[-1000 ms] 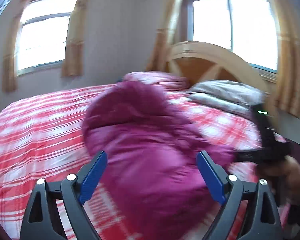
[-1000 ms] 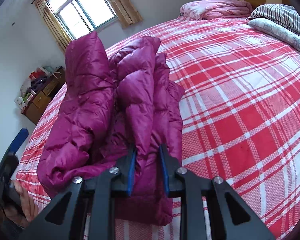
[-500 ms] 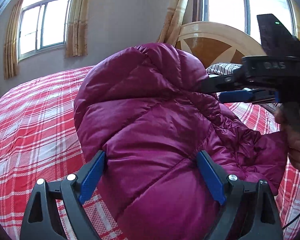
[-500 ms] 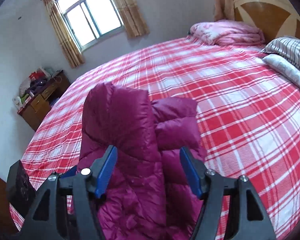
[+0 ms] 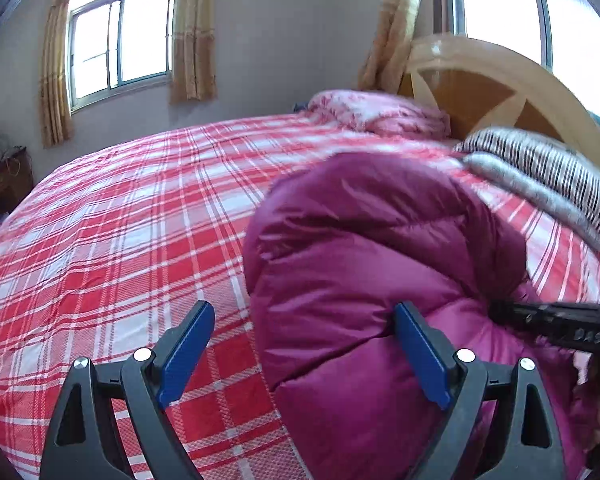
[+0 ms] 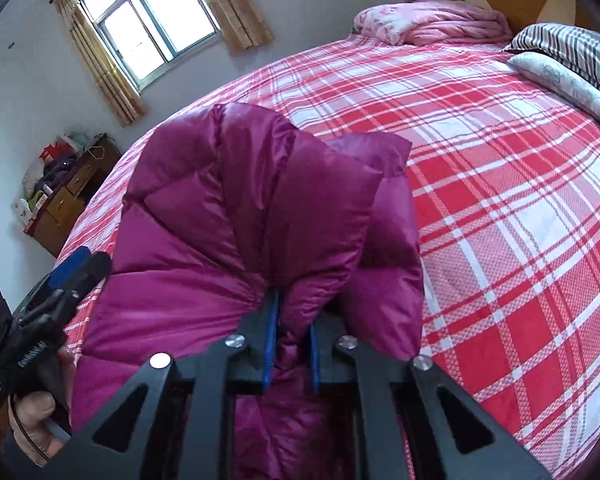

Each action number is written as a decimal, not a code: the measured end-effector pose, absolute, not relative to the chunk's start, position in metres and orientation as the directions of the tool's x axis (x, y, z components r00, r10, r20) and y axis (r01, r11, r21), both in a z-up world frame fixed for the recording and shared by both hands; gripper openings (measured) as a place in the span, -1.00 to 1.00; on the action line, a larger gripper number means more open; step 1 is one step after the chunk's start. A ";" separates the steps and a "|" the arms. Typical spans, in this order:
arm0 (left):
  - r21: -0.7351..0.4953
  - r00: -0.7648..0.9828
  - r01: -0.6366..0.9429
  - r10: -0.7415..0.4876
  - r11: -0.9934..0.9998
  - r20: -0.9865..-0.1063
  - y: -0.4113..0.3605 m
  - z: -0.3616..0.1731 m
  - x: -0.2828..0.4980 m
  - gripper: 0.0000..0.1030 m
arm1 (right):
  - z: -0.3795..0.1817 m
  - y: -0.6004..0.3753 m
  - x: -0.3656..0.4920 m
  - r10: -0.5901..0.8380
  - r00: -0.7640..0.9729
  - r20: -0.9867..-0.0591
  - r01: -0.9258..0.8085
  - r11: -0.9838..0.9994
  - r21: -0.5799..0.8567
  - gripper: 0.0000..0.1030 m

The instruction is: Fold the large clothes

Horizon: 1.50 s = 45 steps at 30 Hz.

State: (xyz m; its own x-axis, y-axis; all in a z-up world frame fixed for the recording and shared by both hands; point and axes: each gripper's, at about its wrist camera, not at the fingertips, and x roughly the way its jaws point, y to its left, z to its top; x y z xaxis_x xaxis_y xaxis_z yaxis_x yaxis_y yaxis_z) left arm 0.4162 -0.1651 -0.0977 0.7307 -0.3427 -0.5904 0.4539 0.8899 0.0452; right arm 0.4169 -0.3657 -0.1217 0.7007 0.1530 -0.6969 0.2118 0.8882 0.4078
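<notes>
A magenta puffer jacket (image 5: 372, 264) lies bunched on the red plaid bed (image 5: 120, 232). It also shows in the right wrist view (image 6: 236, 208). My left gripper (image 5: 304, 344) is open, its right finger against the jacket's near left edge. My right gripper (image 6: 292, 340) is shut on a fold of the jacket's near edge. The right gripper shows at the right of the left wrist view (image 5: 556, 320). The left gripper shows at the left of the right wrist view (image 6: 72, 272).
A folded pink quilt (image 6: 432, 20) and striped pillows (image 6: 572, 52) lie at the wooden headboard (image 5: 488, 84). A cluttered wooden dresser (image 6: 64, 196) stands by the wall past the bed's far side. Curtained windows (image 6: 156, 24) are behind.
The right gripper, open half a second ago, has shut on the jacket's edge. The left gripper has shifted left, so the jacket now sits to its right. The jacket has dropped lower on the bed.
</notes>
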 end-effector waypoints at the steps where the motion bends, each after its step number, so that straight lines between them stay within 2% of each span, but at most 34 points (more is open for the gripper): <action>1: 0.075 0.734 0.460 -0.332 0.885 -0.592 -0.171 -0.104 0.414 0.77 | -0.116 -0.368 0.412 0.120 0.696 -0.708 0.238 0.892 0.385 -0.48; 4: 0.110 0.754 0.465 -0.328 0.879 -0.569 -0.176 -0.107 0.404 0.77 | -0.086 -0.373 0.394 0.005 0.723 -0.691 0.311 0.890 0.332 -0.23; 6: 0.098 0.749 0.463 -0.330 0.881 -0.574 -0.175 -0.107 0.406 0.77 | -0.054 -0.365 0.385 -0.042 0.784 -0.619 0.294 0.904 0.311 -0.23; 10: 0.106 0.770 0.436 -0.310 0.894 -0.557 -0.172 -0.096 0.411 0.77 | -0.028 -0.343 0.406 0.000 0.830 -0.558 0.216 0.922 0.321 -0.23; 14: 0.066 0.773 0.375 -0.273 0.925 -0.572 -0.168 -0.087 0.426 0.77 | -0.076 -0.352 0.441 -0.027 0.757 -0.653 0.297 0.904 0.307 -0.23; 18: 0.079 0.745 0.402 -0.276 0.912 -0.607 -0.185 -0.100 0.432 0.77 | -0.108 -0.357 0.442 -0.052 0.746 -0.664 0.307 0.911 0.274 -0.24; 24: 0.068 0.714 0.414 -0.277 0.908 -0.643 -0.199 -0.115 0.437 0.82 | -0.123 -0.373 0.440 -0.053 0.742 -0.668 0.324 0.901 0.288 -0.22; 30: 0.048 0.705 0.411 -0.284 0.910 -0.650 -0.203 -0.125 0.439 0.90 | -0.144 -0.385 0.438 -0.042 0.734 -0.678 0.356 0.874 0.331 0.11; 45: 0.037 0.662 0.405 -0.265 0.914 -0.701 -0.208 -0.137 0.448 0.98 | -0.154 -0.388 0.444 -0.029 0.717 -0.697 0.374 0.859 0.350 0.13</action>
State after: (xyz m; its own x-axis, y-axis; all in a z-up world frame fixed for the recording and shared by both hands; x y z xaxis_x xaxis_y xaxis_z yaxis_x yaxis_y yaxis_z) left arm 0.4485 -0.2079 -0.1374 0.6621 -0.2653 -0.7009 0.4049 0.9136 0.0366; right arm 0.4437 -0.3882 -0.1543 0.7166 -0.0285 -0.6969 0.3742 0.8589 0.3496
